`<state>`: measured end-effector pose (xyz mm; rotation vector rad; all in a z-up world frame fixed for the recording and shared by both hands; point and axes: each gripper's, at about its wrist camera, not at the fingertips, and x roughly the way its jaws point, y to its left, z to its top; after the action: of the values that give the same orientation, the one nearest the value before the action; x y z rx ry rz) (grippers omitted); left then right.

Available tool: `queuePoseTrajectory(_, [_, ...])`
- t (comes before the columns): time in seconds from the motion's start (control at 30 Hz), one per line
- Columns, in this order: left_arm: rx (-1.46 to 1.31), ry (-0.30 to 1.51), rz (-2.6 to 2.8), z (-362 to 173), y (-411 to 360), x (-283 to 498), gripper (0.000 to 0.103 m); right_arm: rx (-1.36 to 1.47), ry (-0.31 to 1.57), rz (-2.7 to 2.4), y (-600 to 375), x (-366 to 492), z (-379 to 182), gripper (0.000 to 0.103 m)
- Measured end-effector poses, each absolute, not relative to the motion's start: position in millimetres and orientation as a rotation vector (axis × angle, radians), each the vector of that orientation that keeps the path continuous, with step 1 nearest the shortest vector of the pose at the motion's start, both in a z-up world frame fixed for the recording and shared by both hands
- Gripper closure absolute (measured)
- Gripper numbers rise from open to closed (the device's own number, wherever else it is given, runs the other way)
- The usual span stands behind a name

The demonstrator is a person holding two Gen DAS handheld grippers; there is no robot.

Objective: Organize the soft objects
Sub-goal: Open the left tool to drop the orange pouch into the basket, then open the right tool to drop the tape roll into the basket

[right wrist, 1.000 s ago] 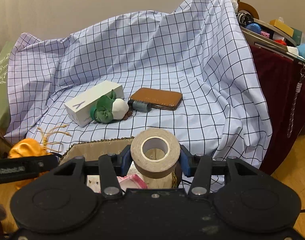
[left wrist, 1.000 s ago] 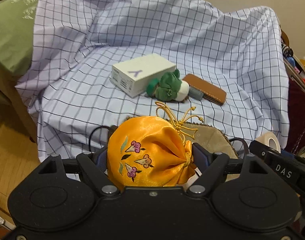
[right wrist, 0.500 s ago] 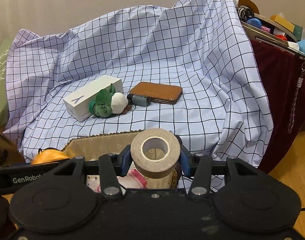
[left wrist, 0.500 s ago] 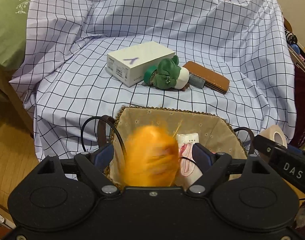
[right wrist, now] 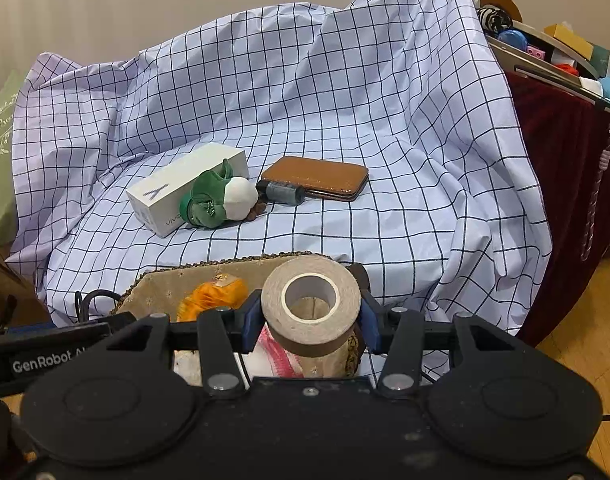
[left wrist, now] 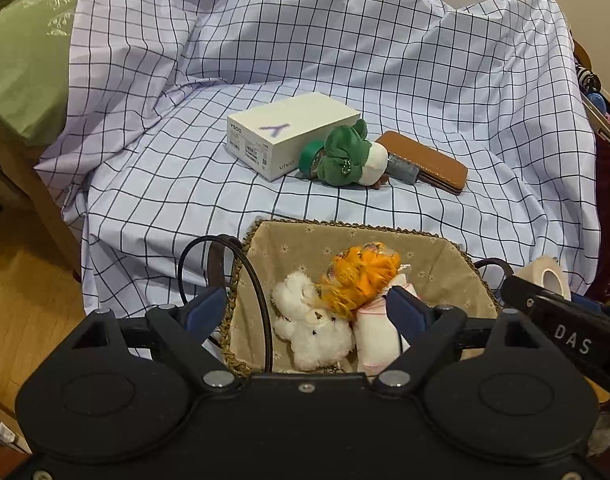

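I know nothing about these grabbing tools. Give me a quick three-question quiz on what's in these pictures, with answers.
1. True or false: the left gripper is holding the orange pouch.
2. What does the right gripper grip? A) wallet B) tape roll C) white box
3. Fill in: the white teddy bear lies inside the ____.

Key: 1 false, it is open and the pouch lies in the basket; 2 B; 3 basket.

Black gripper (left wrist: 307, 310) (blue pads (left wrist: 205, 308))
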<state>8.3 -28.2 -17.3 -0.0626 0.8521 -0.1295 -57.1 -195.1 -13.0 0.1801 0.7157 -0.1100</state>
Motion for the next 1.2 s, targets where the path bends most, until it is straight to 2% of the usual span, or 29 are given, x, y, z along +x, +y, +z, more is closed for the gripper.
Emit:
queuePoseTrajectory(0.07, [-0.055, 0.841, -0.127, -16.5, -28.7, 7.0, 0.014, 0.180, 0.723, -0.108, -195.2, -54.8, -14.7, 0.055])
queuePoseTrajectory(0.3, [-0.062, 0.827, -0.120, -15.1, -24.2, 5.8, 0.014, 0.172, 0.734, -0.087, -189.4, -50.4, -18.2, 0.054])
queuePoseTrajectory(0.37, [-0.068, 0.828, -0.116, -15.5, -22.5, 5.9, 0.014, 0.171, 0.730, -0.082, -187.6, -50.3, -17.8, 0.051])
queuePoseTrajectory(0.5, [-0.080, 0.830, -0.107, -16.1, -20.8, 5.6, 0.014, 0.162, 0.719, -0.074, -186.1, -52.4, -15.0, 0.050])
queuePoseTrajectory(1.2, [-0.183, 0.832, -0.049, -10.3, 10.4, 15.1, 0.011, 0.171, 0.751, -0.078, -190.7, -51.5, -20.5, 0.049])
